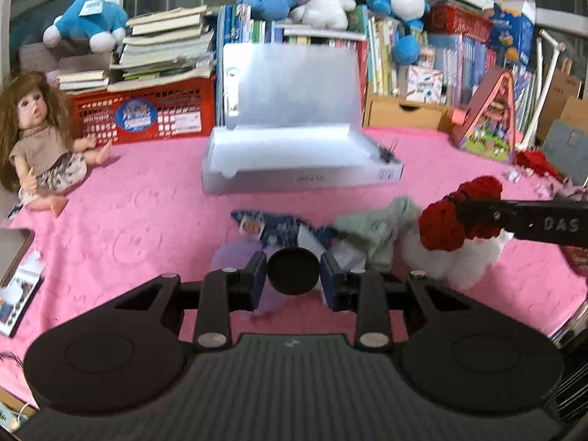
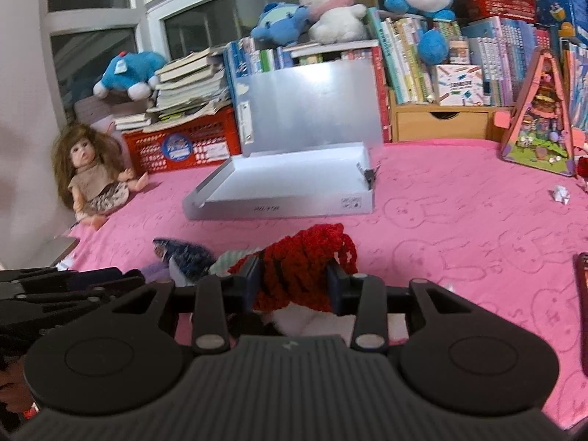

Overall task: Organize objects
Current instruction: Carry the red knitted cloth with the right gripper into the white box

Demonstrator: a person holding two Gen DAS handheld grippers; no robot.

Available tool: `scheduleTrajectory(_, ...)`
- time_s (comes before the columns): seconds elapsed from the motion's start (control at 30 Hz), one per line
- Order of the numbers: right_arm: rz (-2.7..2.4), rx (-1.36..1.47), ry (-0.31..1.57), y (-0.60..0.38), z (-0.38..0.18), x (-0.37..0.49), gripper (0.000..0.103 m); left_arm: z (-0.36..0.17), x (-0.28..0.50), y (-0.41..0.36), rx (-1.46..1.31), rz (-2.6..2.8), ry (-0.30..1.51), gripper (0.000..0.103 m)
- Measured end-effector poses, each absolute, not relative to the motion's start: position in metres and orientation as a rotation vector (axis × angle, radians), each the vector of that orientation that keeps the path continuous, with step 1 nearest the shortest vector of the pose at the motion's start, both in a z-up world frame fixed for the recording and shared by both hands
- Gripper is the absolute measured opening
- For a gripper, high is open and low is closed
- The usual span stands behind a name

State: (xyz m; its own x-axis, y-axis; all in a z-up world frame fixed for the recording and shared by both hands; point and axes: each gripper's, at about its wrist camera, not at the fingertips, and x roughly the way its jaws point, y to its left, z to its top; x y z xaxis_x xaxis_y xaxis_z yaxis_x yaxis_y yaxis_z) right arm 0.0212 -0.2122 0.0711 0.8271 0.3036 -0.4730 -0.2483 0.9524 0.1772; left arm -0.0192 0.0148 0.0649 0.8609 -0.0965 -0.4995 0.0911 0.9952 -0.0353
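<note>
My left gripper (image 1: pixel 293 271) is shut on a black round disc (image 1: pixel 293 271), held above a lilac item (image 1: pixel 235 257) and a blue patterned packet (image 1: pixel 272 226) on the pink cloth. My right gripper (image 2: pixel 294 281) is shut on a red-and-white knitted piece (image 2: pixel 305 264); in the left wrist view it shows at the right (image 1: pixel 452 220). A pale green cloth (image 1: pixel 378 235) lies between them. The open white box (image 1: pixel 301 161) stands behind, its lid upright; it shows in the right wrist view too (image 2: pixel 283 191), with binder clips (image 2: pixel 369 176) in its right corner.
A doll (image 1: pixel 40 136) sits at the left on the pink cloth (image 1: pixel 139 213). A red crate (image 1: pixel 147 114), books and plush toys line the back. A triangular toy house (image 2: pixel 540 117) stands at the right. A dark red item (image 2: pixel 584 308) lies at the right edge.
</note>
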Motion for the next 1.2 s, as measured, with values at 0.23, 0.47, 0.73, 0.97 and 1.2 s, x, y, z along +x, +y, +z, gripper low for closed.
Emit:
scheduleTrajectory(0.23,0.256,0.098,0.495,-0.222,0.091,0.038,0.041,0.095,0.002,0.013,-0.016,-0.120,0.475,0.037)
scheduleTrajectory(0.47,0.241,0.125,0.491,-0.233,0.104,0.060,0.041,0.114,0.030,0.013,-0.009,-0.115,0.461,0.037)
scheduleTrajectory(0.73,0.232,0.151,0.498,-0.245,0.112,0.085,0.041,0.121,0.071,0.017,-0.028,-0.100,0.489,0.037)
scheduleTrajectory(0.97,0.237,0.150,0.513,-0.251,0.120,0.112,0.041,0.123,0.107,0.020,-0.036,-0.085,0.515,0.037)
scheduleTrajectory(1.2,0.244,0.198,0.575,-0.253,0.118,0.150,0.041,0.115,0.161,0.019,-0.033,-0.057,0.574,0.037)
